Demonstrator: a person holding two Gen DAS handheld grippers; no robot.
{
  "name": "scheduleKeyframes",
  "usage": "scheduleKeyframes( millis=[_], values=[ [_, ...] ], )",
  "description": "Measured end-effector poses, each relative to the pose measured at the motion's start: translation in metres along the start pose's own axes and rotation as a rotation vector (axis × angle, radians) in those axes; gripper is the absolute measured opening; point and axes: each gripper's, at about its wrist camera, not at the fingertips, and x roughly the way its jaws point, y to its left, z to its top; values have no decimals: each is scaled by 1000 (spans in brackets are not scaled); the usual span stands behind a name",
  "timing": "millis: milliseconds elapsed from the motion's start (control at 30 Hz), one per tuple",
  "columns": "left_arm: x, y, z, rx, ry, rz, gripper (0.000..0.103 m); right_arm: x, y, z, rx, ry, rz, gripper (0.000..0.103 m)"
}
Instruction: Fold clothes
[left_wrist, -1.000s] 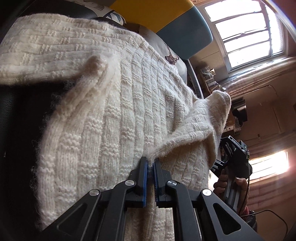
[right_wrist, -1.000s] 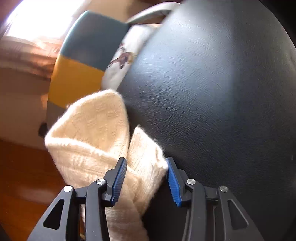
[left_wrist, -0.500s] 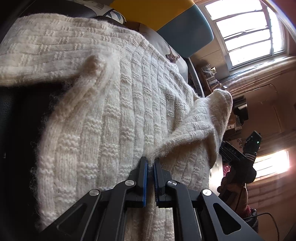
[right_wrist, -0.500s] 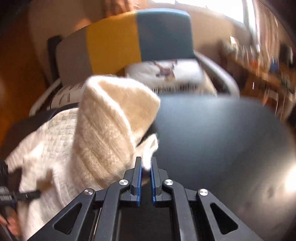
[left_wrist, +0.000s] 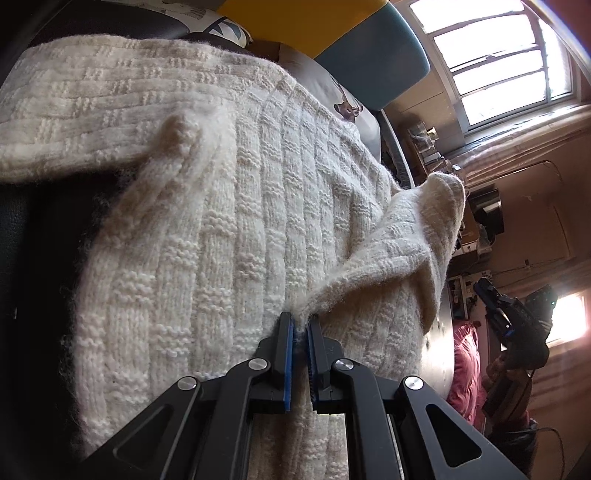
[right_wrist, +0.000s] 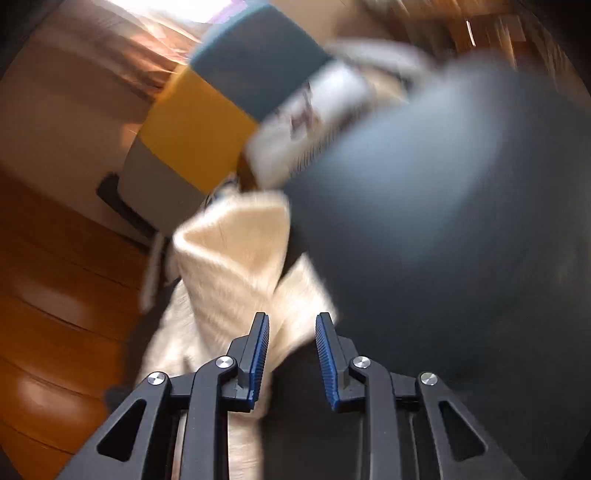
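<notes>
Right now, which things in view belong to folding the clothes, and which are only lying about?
Belonging to the job:
- cream knitted sweater, spread on the black seat
- left gripper, jaws pinching a fold of the sweater
- right gripper, jaws just opened, a sweater corner between them, not pressed

Only lying about:
- printed cushion
- yellow and teal chair back

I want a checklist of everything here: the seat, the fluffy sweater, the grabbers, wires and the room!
Surface: black padded seat, sweater draped over it.
Job's things: cream knit sweater, one edge folded up.
Clutter: printed cushion.
Grippers: left gripper shut on a sweater fold; right gripper open, jaws just opened, sweater corner between them.
Cables: thin black cable low right.
Surroundings: yellow-and-blue chair back, window, wooden floor.
</notes>
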Motion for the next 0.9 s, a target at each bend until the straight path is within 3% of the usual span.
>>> scheduleKeyframes(
  millis=[100,233,400,500,567,600,633,733,900],
  values=[
    [-2,2,0,-5,2,-2,9,30,-9,-12,82,21,35,27],
    [-2,2,0,-5,7,-6,9,60,-9,-16,142,32,-10,27],
    [-3,4,1,-11,11,-21,9,68,-2,-16,177,-32,-25,26],
    [-3,4,0,-9,12,-27,9,77,-16,-18,331,-25,92,26],
    [-2,4,0,-8,14,-33,9,82,-16,-15,311,-22,98,18],
    [-2,5,-1,-9,15,-36,9,82,-13,-14,286,-27,75,16],
    [-3,5,-2,-11,15,-39,9,79,-8,-13,246,-40,26,6],
    [-3,4,-4,-11,12,-41,9,77,11,-10,146,-52,-94,5],
    [-2,2,-7,-9,9,-38,9,59,64,-9,-137,-103,-274,5]
  ],
)
